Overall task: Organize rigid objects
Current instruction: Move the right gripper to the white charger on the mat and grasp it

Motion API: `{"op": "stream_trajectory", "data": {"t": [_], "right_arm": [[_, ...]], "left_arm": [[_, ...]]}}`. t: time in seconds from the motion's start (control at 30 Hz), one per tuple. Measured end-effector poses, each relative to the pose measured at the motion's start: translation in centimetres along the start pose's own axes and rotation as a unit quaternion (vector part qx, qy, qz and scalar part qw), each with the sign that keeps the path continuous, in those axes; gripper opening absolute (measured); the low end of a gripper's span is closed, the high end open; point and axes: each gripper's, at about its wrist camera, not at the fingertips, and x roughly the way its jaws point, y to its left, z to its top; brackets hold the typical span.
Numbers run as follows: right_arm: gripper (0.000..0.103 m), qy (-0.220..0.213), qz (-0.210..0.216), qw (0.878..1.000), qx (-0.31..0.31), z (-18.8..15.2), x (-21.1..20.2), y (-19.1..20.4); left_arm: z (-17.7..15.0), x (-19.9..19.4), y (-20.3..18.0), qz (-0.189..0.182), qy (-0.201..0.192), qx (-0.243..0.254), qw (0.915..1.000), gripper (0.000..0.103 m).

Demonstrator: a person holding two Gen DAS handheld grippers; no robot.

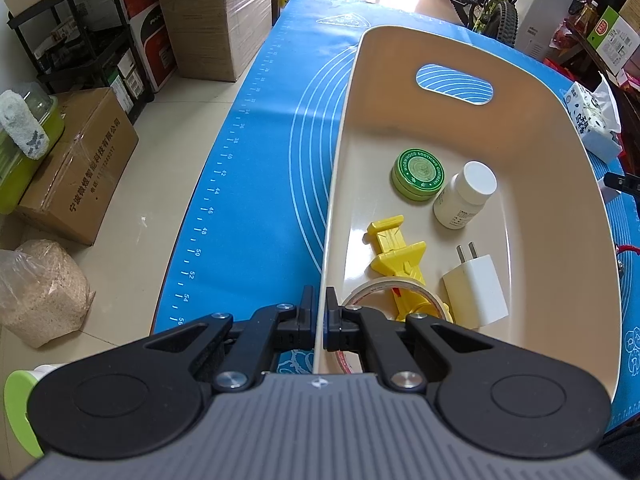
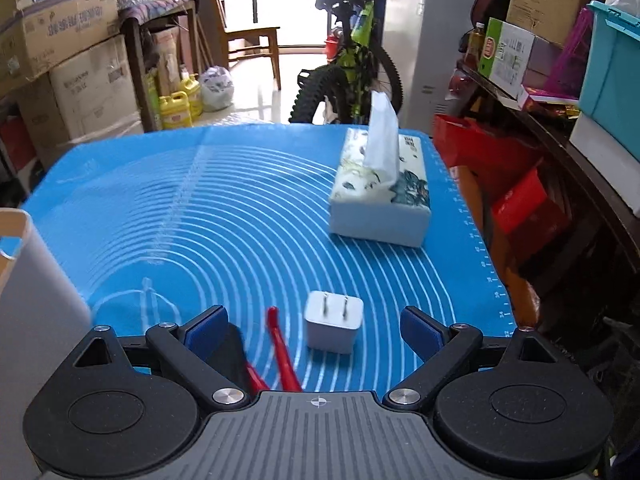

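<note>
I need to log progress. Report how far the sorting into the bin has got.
Done: the green tin, white bottle, yellow clip, tape roll and one white charger lie in the cream bin.
In hand: the left claw pinches the bin's rim; the open right claw frames a second charger.
Left: that charger and a red tool on the mat.

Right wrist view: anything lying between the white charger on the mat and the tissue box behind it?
No. In the right wrist view the stretch from the white charger to the tissue box is bare blue mat.
</note>
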Motion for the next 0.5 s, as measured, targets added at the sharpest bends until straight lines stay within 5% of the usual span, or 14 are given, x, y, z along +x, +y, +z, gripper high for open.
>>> {"op": "stream_trajectory", "data": {"t": [0.33,0.5], "right_arm": [[0.075,0.004,-0.006,0.999,0.041,-0.6,3.2,-1.6],[0.055,0.011,-0.01,0.999,0.043,-0.7,3.9,-1.8]], "left_arm": [[0.1,0.1,0.0,0.0,0.001,0.0,1.0,0.004],[0.1,0.1,0.1,-0.001,0.001,0.0,1.0,0.004]]}}
